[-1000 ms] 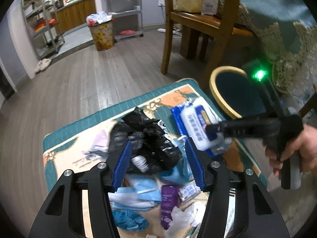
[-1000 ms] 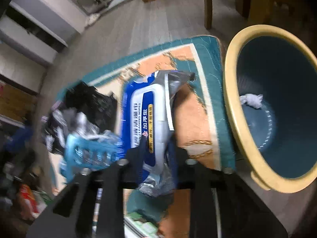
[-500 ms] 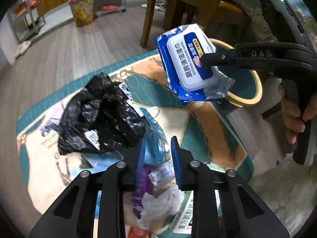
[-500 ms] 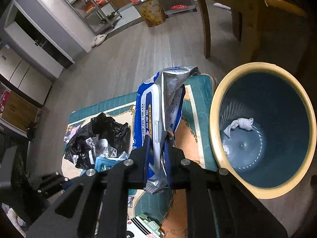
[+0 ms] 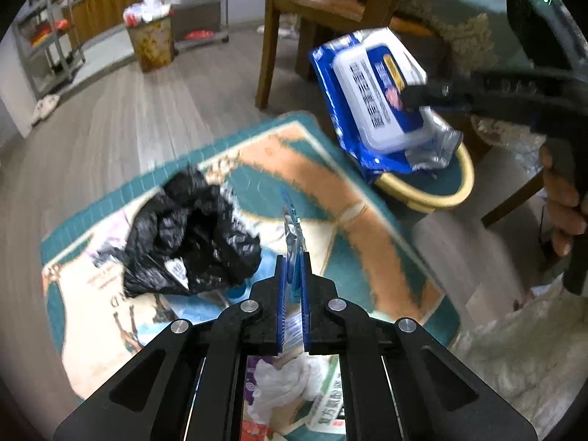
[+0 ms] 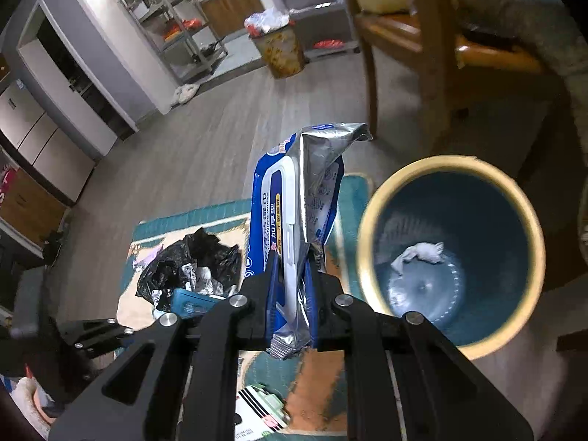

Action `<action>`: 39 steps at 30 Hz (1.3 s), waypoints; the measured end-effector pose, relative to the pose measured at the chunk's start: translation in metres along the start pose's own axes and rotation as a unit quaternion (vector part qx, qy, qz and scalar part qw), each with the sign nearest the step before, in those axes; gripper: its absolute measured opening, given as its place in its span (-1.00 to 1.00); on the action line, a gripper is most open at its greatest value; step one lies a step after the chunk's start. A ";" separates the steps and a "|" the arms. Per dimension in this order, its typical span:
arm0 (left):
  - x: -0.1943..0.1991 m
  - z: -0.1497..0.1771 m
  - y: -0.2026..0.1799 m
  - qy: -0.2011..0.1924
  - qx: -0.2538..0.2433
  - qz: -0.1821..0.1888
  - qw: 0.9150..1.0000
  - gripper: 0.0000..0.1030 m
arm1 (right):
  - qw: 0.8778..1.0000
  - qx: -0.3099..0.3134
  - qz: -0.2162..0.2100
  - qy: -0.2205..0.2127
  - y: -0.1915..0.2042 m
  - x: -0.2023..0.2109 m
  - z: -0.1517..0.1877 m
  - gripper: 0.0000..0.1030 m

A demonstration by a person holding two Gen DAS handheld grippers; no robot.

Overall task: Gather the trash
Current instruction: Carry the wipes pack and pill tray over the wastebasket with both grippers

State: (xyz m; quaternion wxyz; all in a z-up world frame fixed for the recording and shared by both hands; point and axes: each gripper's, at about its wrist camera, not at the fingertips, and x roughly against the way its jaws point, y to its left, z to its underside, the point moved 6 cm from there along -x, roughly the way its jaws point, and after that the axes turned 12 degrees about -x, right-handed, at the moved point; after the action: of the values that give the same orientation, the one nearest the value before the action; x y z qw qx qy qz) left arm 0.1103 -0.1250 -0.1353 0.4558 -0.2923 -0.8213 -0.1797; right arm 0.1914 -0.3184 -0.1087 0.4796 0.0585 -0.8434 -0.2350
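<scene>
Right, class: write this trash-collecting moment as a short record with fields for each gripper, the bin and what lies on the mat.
Left gripper: shut on a thin blue wrapper
Right gripper: shut on a blue wet-wipe pack, held up beside the bin
Bin: yellow rim, one crumpled white tissue inside
Mat: black plastic bag, white tissue, printed packets

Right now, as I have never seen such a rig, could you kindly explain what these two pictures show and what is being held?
A person holds a two-finger tool in each hand; each carries a camera looking along its fingers. In the left view, the left hand-held gripper is shut on a thin blue wrapper above a patterned mat strewn with trash, including a black bag. In the right view, the right hand-held gripper pinches a blue wipes pack beside a yellow-rimmed bin containing a crumpled tissue.
</scene>
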 end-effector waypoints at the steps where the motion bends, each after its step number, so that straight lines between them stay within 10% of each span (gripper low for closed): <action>1: 0.005 -0.004 -0.002 -0.008 -0.001 -0.004 1.000 -0.84 | 1.000 -0.002 0.005 -0.011 -0.004 0.011 -0.003 -0.75; 10: 0.045 -0.040 -0.018 -0.080 -0.011 -0.022 0.996 -0.84 | 0.996 -0.021 0.016 -0.082 -0.045 0.078 -0.021 -0.75; 24: 0.007 -0.021 0.023 -0.014 0.018 -0.050 0.998 -0.84 | 0.995 0.073 0.025 0.060 -0.007 -0.047 0.029 -0.75; 39: 0.007 -0.069 -0.012 -0.071 -0.002 -0.004 0.997 -0.84 | 0.999 0.013 0.050 0.002 -0.054 -0.016 -0.003 -0.75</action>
State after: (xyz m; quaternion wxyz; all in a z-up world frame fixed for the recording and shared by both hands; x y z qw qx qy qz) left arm 0.1440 -0.1706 -0.0939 0.3954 -0.3015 -0.8524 -0.1618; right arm 0.1955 -0.3622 -0.1445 0.4913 0.0234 -0.8474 -0.1997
